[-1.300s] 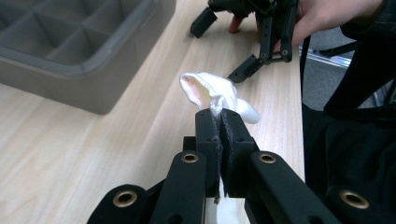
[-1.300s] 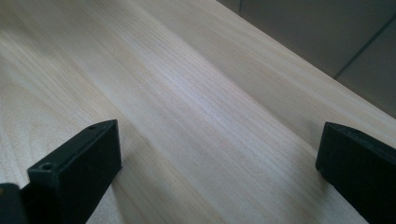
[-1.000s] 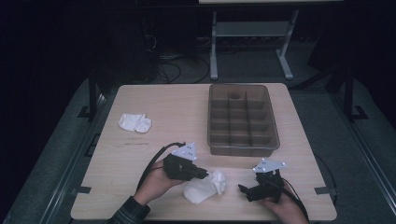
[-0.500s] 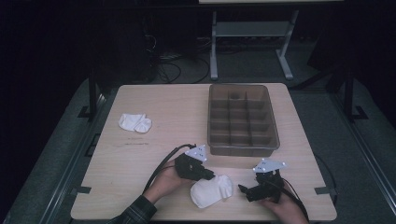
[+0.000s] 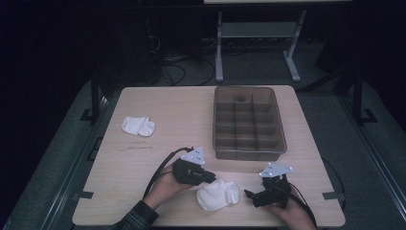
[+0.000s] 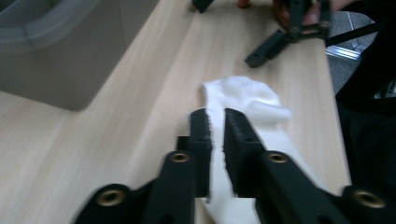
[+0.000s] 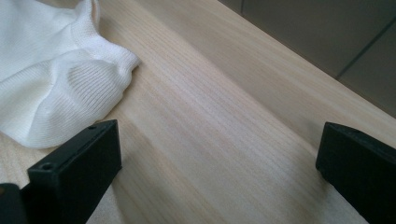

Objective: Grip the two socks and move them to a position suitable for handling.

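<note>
Pale wood table (image 5: 191, 110) carries a white sock (image 5: 219, 193), soft, light and floppy; it is pinched by the left gripper (image 6: 215, 135) at one thin fold. It is best taken at the ribbed cuff, while the right gripper (image 7: 217, 163) is held wide open beside it

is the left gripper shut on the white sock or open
Shut on the white sock: the left gripper has its jaws nearly together with white fabric pinched between them.

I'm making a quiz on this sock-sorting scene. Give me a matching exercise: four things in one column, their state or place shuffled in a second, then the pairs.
1. left gripper
2. right gripper
3. divided bin
4. far sock bundle

A. jaws wide apart over bare wood
B. lying alone at the table's left side
C. pinching the near white sock
D. standing at the table's far right

Pairs: 1-C, 2-A, 3-D, 4-B
</note>
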Demonstrator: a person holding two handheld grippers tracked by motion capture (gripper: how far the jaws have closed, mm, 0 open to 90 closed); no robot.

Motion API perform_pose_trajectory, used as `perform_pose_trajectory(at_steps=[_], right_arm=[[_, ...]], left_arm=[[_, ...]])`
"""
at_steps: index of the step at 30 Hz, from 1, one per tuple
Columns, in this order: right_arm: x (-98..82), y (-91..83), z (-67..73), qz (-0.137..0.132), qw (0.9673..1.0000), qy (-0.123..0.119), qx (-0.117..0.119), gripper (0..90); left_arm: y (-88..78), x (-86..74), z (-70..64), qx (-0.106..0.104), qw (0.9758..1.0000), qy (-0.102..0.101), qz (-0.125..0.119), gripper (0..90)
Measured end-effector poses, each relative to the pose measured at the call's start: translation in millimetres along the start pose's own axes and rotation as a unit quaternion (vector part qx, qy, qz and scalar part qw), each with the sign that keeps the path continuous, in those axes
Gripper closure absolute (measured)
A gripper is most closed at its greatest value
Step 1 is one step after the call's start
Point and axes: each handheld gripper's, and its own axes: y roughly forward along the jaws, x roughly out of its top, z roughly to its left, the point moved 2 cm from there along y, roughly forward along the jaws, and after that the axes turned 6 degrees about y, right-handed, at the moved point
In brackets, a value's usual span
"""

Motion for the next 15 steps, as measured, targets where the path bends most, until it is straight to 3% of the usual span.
perform_pose_trajectory(at_steps=[2,7,10,15], right_arm=[[0.0,0.0,-0.4,0.000,1.0000,-0.002,-0.001,0.0],[-0.1,-0.1,-0.3,0.001,1.0000,-0.002,-0.001,0.0],[-0.1,-0.1,-0.2,0.001,1.0000,-0.002,-0.001,0.0],[-0.1,0.0,-0.3,0.001,1.0000,-0.003,-0.001,0.0]], left_arm=[[-4.9,-1.9,-8.6,-0.002,1.0000,-0.003,-0.002,89.5],[-11.4,-4.8,-32.4,-0.019,0.9997,-0.007,-0.012,90.0],[-7.5,-13.3,-49.7,-0.033,0.9994,-0.006,-0.001,90.0],[-0.7,-27.0,-64.7,-0.050,0.9985,-0.020,0.014,90.0]])
